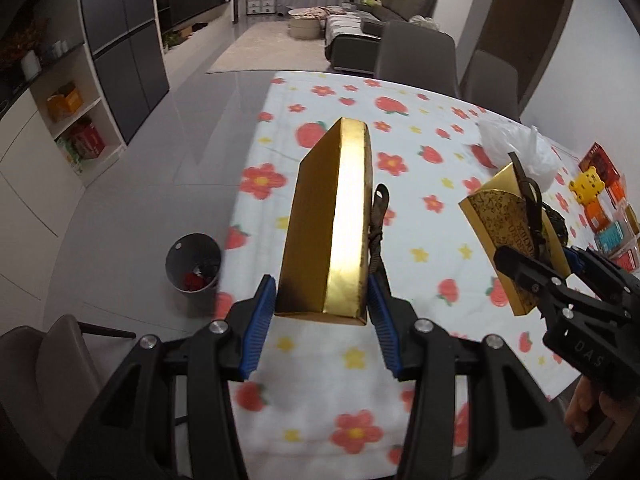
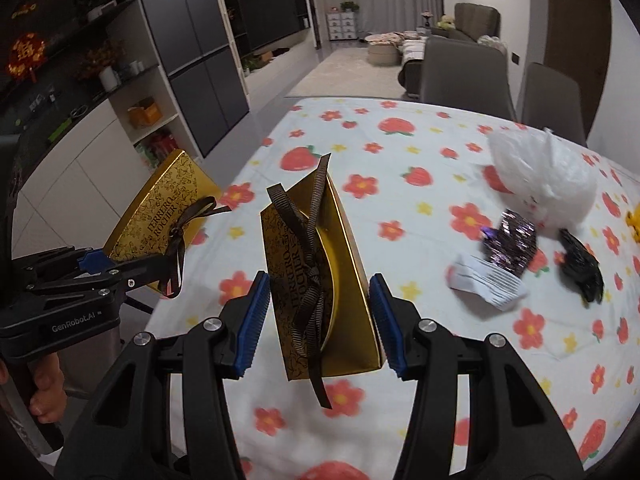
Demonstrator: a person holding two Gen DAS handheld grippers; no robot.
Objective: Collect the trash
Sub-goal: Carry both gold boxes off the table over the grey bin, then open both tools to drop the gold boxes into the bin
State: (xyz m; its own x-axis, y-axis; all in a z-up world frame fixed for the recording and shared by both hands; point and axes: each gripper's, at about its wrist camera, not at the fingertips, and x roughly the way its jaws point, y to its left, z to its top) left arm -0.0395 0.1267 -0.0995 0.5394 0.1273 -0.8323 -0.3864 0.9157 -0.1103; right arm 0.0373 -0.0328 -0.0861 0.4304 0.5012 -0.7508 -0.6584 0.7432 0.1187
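Left gripper [image 1: 322, 312] is pinching a gold Ferrero Rocher box [image 1: 332, 220] on edge between its blue pads, brown ribbon [image 1: 378, 232] hanging along the box's right side, box lifted off the table. Right gripper [image 2: 316, 316] is clamping a second gold box [image 2: 320, 280] — this one gaping open, a yellow inner tray showing, a brown ribbon bow [image 2: 308, 240] trailing down its printed lid. Both boxes are hanging above the floral tablecloth [image 1: 400, 168], neither touching it.

A bare hand [image 2: 44, 392] is showing under the left tool's handle in the right wrist view.

Farther out on the cloth, to the right: a white pleated wrapper [image 2: 486, 280], just behind it a purple foil wrapper [image 2: 510, 246], beside that a black crumpled wrapper [image 2: 580, 272], and a white plastic bag [image 2: 540, 176] behind them. A yellow bear-shaped item [image 1: 590, 190] and coloured packets [image 1: 612, 224] are sitting at the table's right edge.

On the floor left of the table — a grey trash bin [image 1: 194, 268], red and dark scraps inside. Grey dining chairs [image 1: 416, 56] are standing at the far side, sofa [image 1: 380, 12] beyond.
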